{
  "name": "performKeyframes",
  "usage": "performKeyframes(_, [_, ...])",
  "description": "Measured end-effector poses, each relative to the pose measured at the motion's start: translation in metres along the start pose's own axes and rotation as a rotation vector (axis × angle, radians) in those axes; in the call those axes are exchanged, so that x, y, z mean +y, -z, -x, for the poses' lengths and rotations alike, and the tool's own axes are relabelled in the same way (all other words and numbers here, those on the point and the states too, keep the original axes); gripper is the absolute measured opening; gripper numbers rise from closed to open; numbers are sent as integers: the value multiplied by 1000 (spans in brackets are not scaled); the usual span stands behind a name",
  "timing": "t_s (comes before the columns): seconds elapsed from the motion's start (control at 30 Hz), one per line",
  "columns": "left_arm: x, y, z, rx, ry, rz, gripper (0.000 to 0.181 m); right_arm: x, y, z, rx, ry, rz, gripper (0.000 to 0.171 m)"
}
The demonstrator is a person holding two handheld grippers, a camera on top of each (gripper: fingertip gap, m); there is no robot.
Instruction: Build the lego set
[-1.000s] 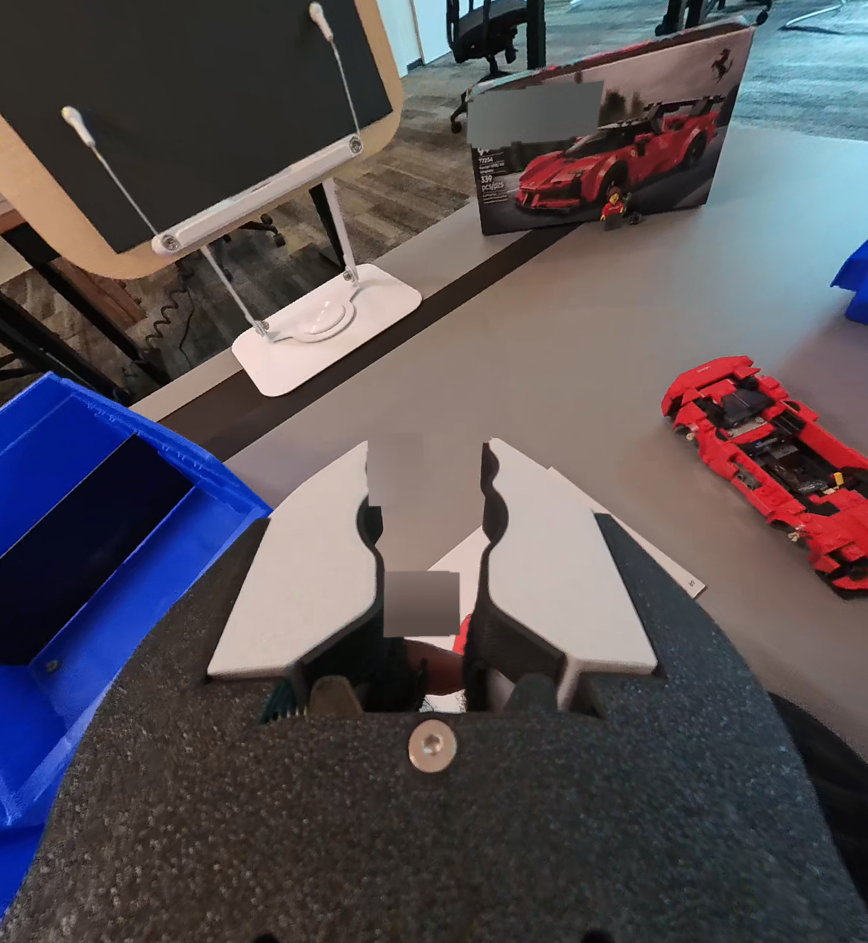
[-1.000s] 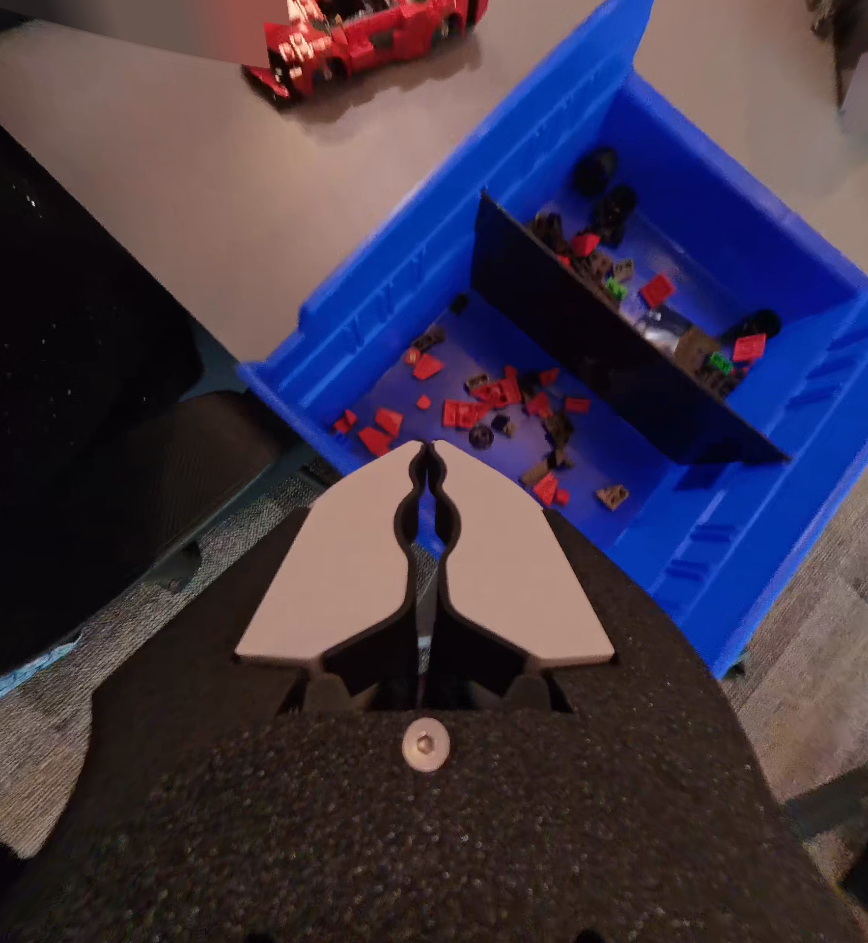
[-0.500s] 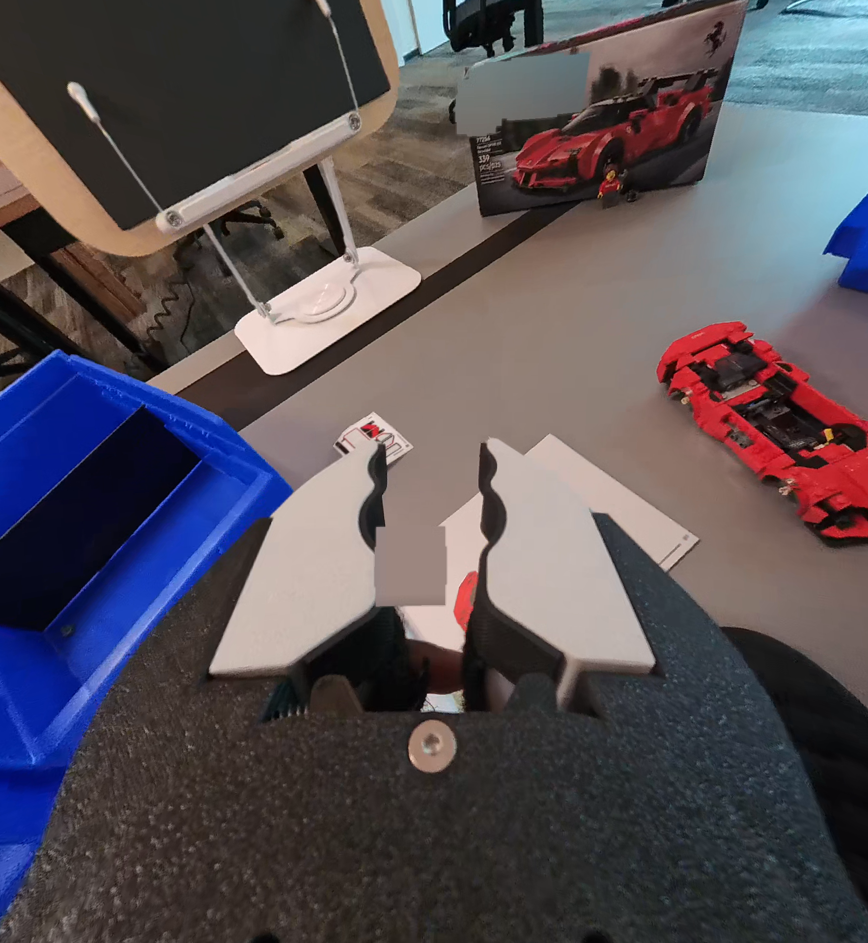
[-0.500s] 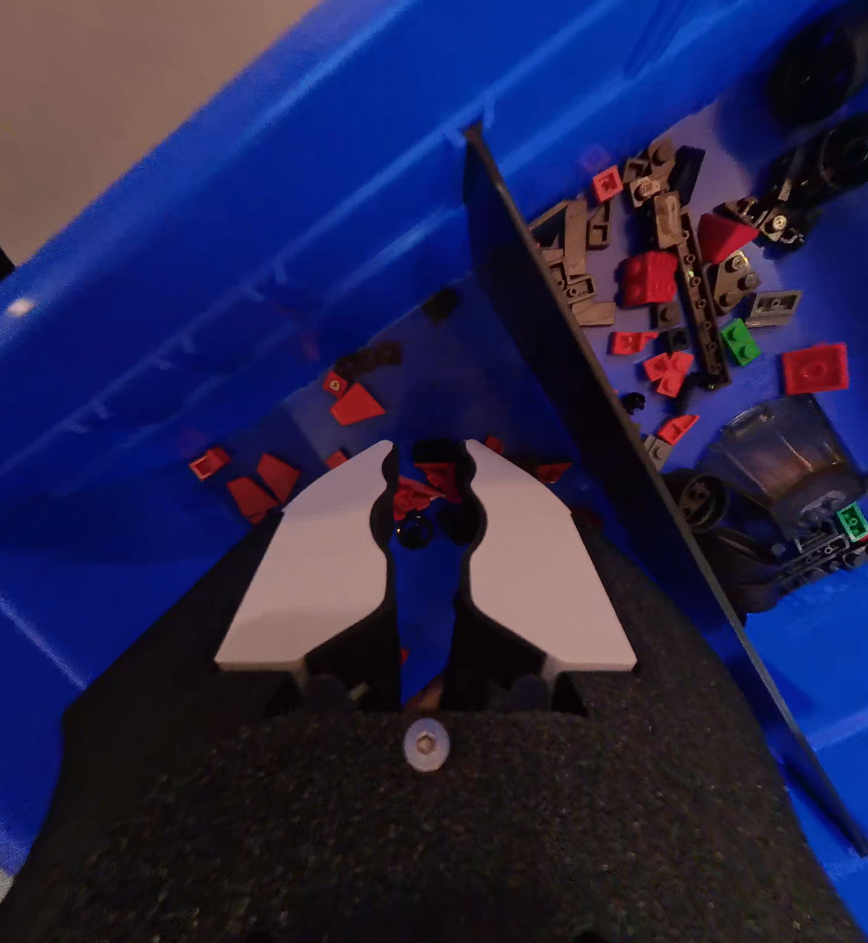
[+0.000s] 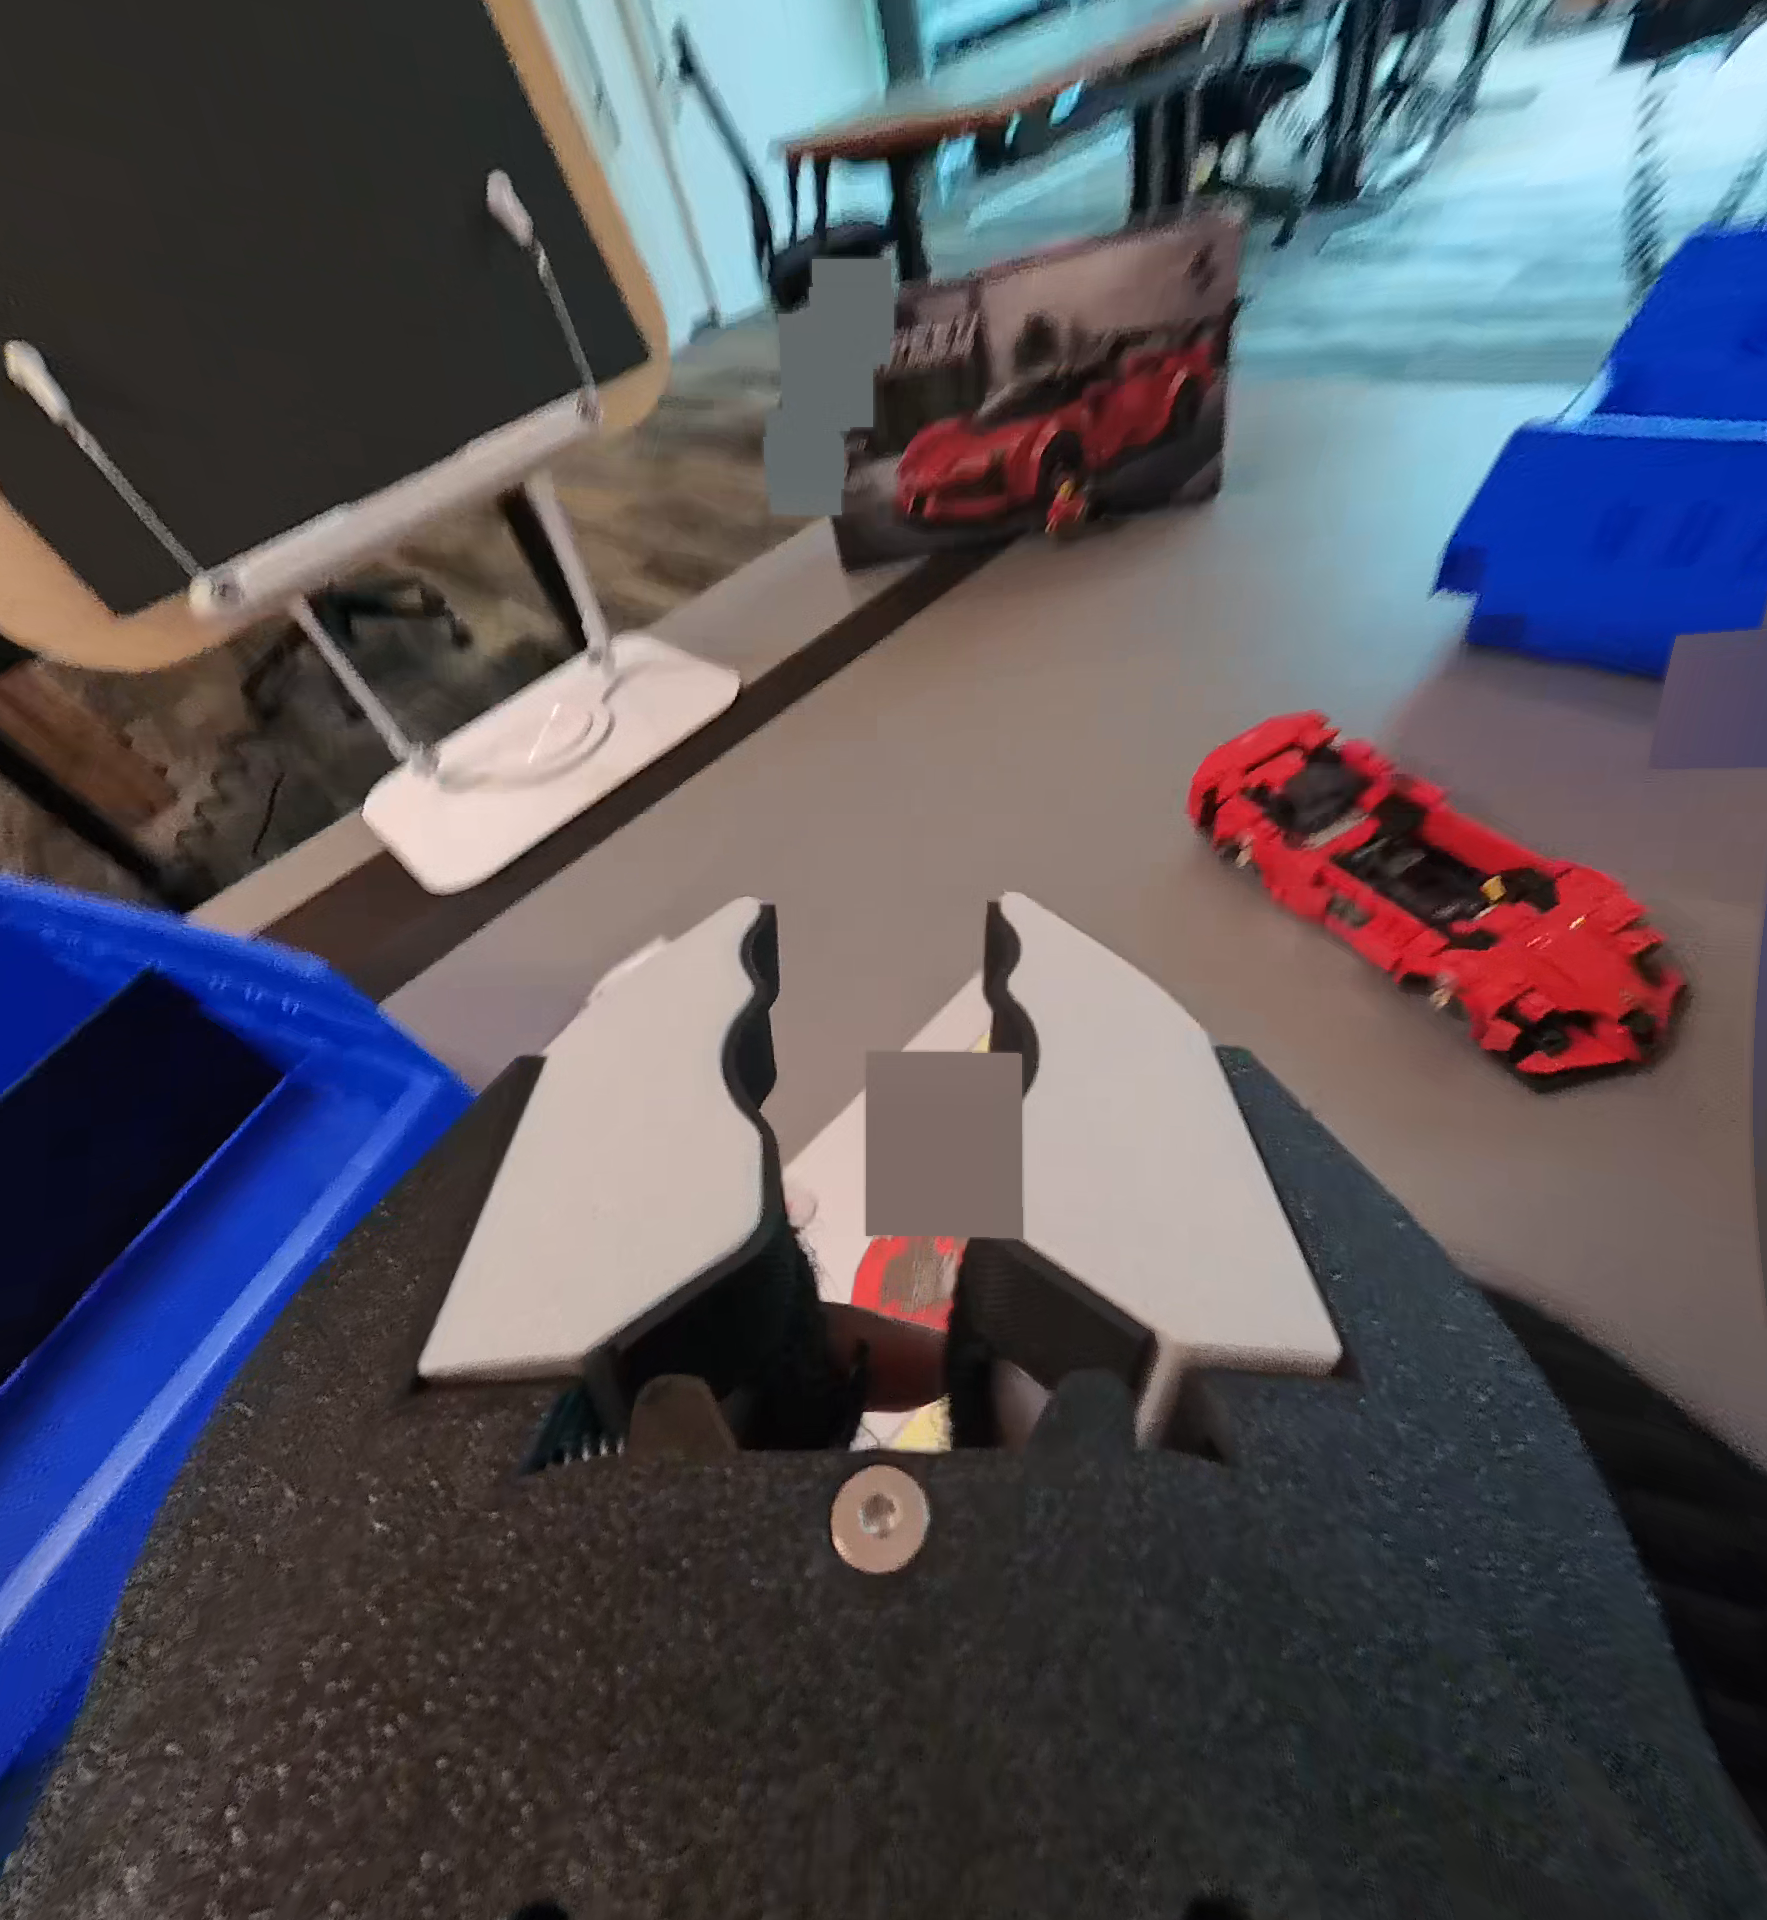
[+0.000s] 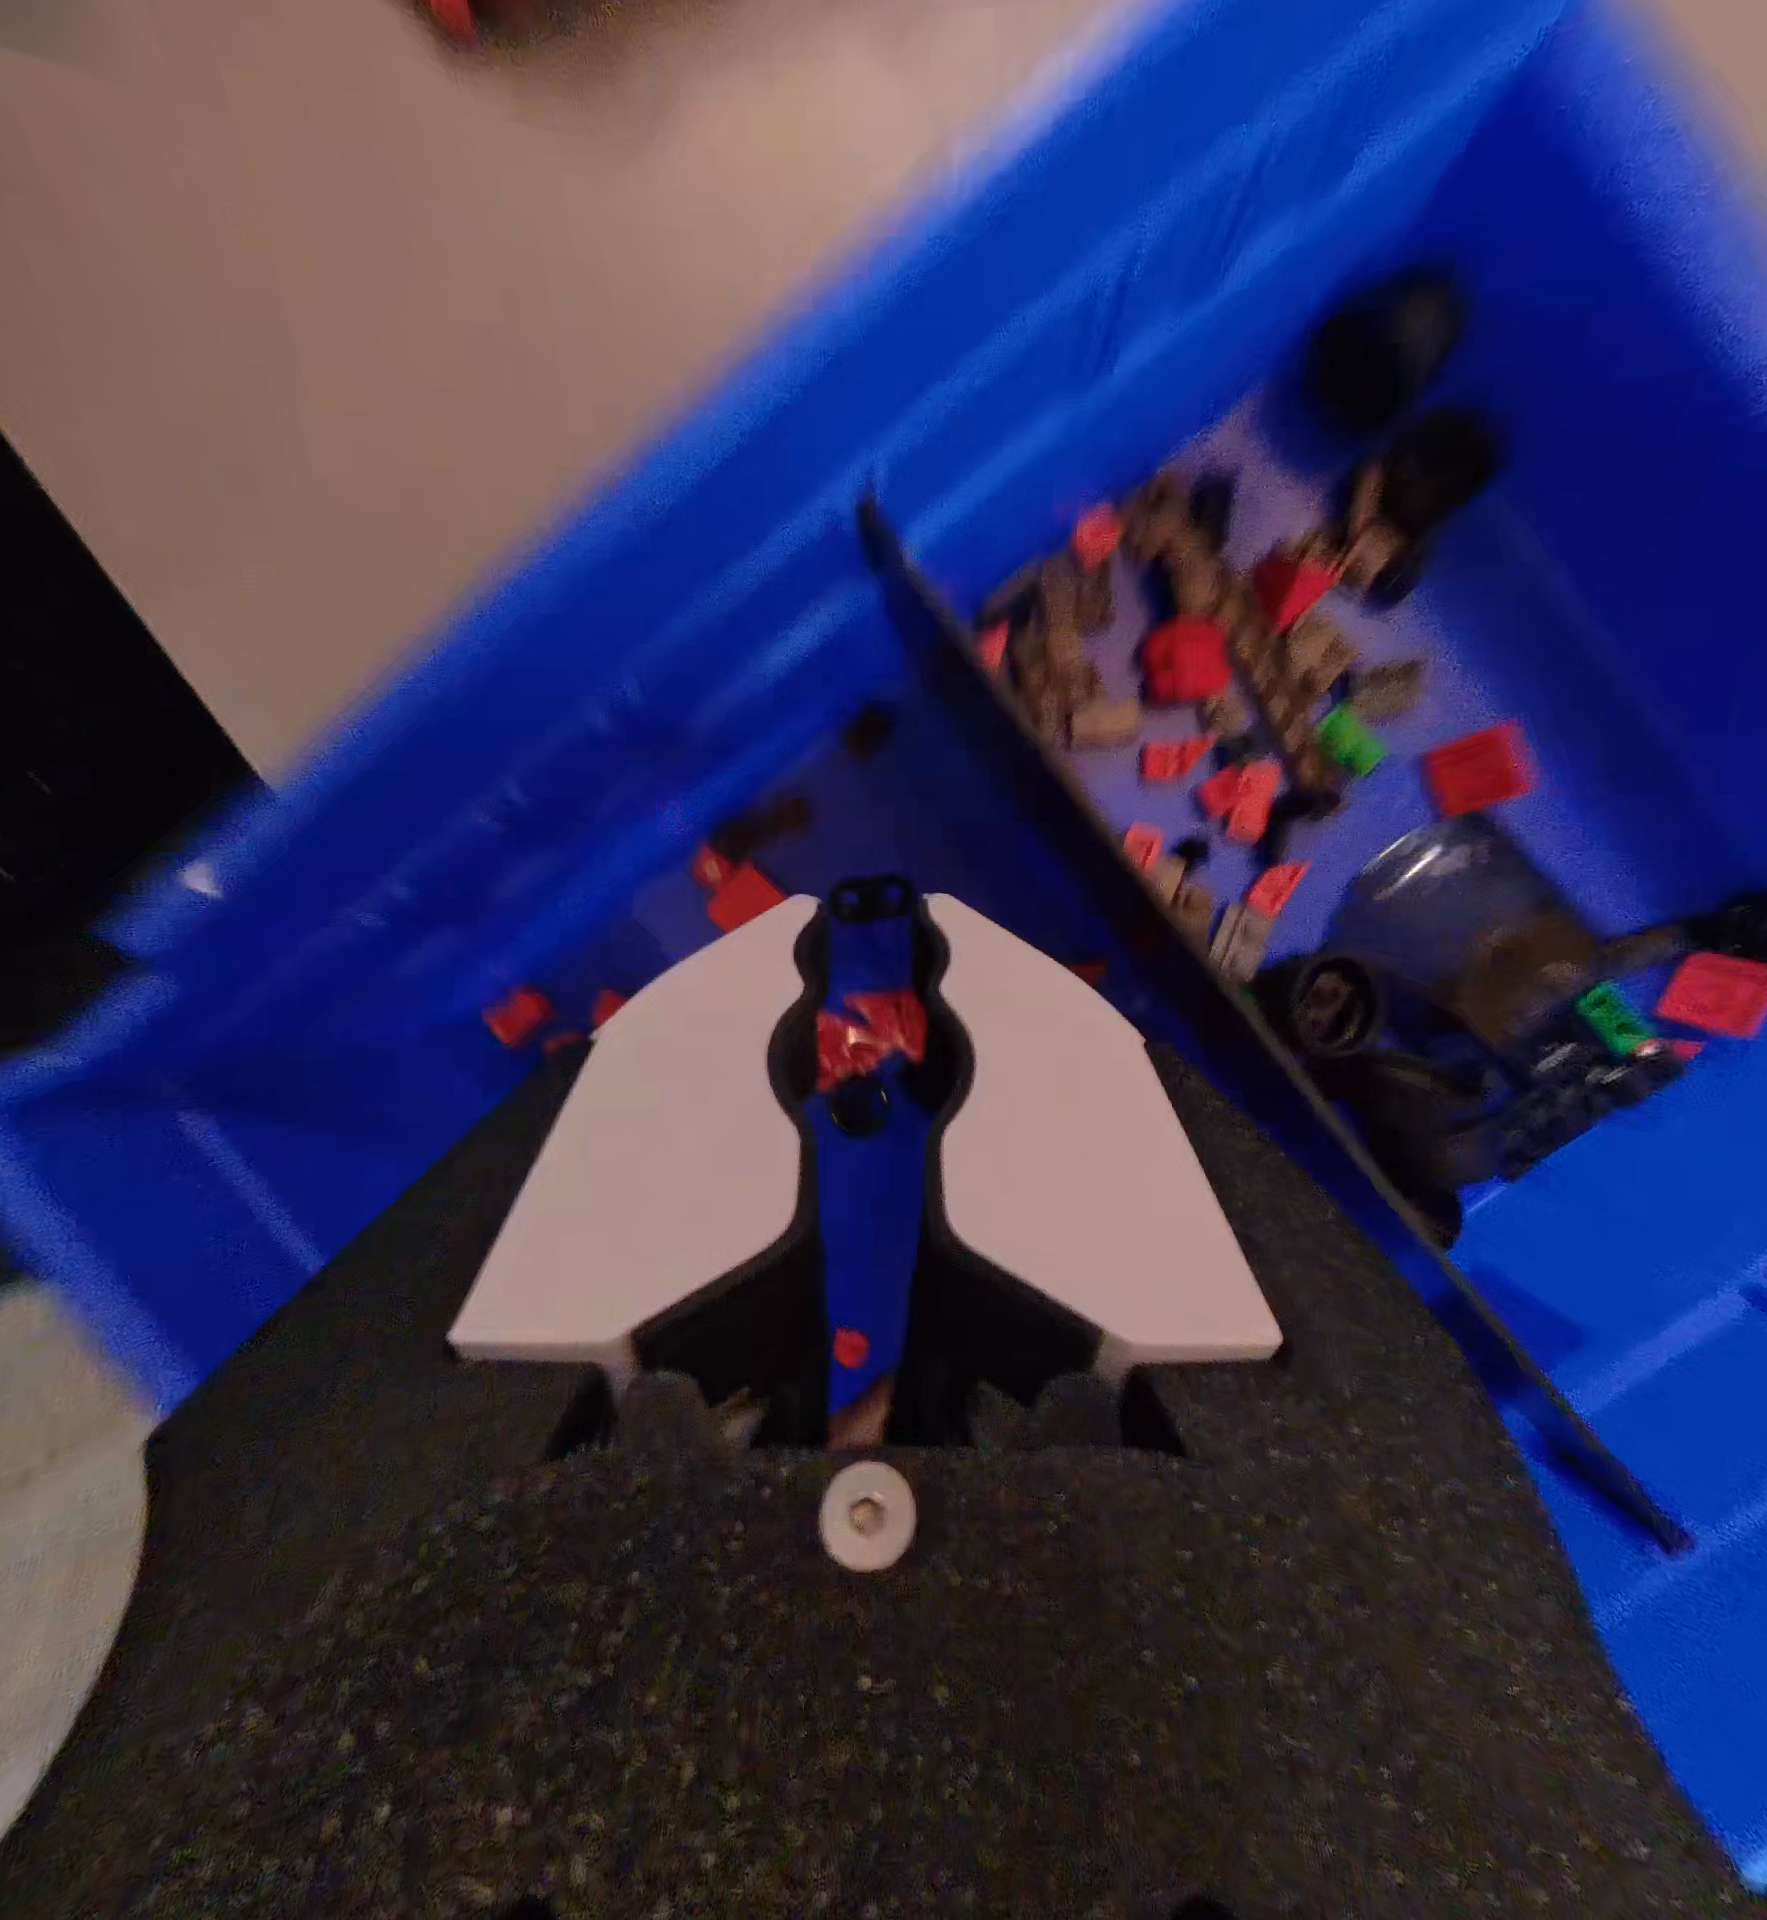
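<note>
The right gripper point(image 6: 871, 909) is hanging over the near compartment of a blue parts bin point(image 6: 650, 644), and its jaws are pinching a small black piece point(image 6: 868, 900) at their very tips. The piece is lying crosswise between the fingertips, its long axis running left to right in the frame, two small holes facing the camera. The view is blurred, so I cannot tell how firm the pinch is.

Below the tips, loose red pieces point(image 6: 863, 1034) are sitting on the bin floor. A dark divider point(image 6: 1118, 831) is running diagonally from the centre towards the lower right, and beyond it, in the upper right, more red, tan, green and black parts are lying in a heap.

The left gripper point(image 5: 881, 914) is hovering above the grey table point(image 5: 962, 748) with its jaws spread and nothing between them; a white paper sheet point(image 5: 837, 1153) is showing underneath. The part-built red car point(image 5: 1430, 894) is resting at the right middle of the left wrist view, well apart from those jaws and off to their right, nose pointing towards the lower right. The set's box point(image 5: 1055, 416) is standing at the upper centre, with a tablet stand point(image 5: 546, 758) at the upper left.

My reading: the fetched piece belongs on the car, which seems to lie nearer the idle left gripper — so steadying the model looks like that side's job.
</note>
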State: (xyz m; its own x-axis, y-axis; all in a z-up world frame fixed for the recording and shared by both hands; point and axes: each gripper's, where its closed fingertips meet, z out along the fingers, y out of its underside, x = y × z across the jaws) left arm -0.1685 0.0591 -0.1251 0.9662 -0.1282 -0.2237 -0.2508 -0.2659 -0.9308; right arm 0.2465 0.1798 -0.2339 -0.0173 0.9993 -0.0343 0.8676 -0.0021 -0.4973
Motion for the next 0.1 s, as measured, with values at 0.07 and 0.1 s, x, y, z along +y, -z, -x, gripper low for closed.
performKeyframes(0.07, [-23,1,-16,72,-1,-154,41,-53,35,14,-50,-51,-306,15])
performKeyframes(0.1, [-38,3,-29,138,0,-254,41,-89,59,28,-114,-67,-519,15])
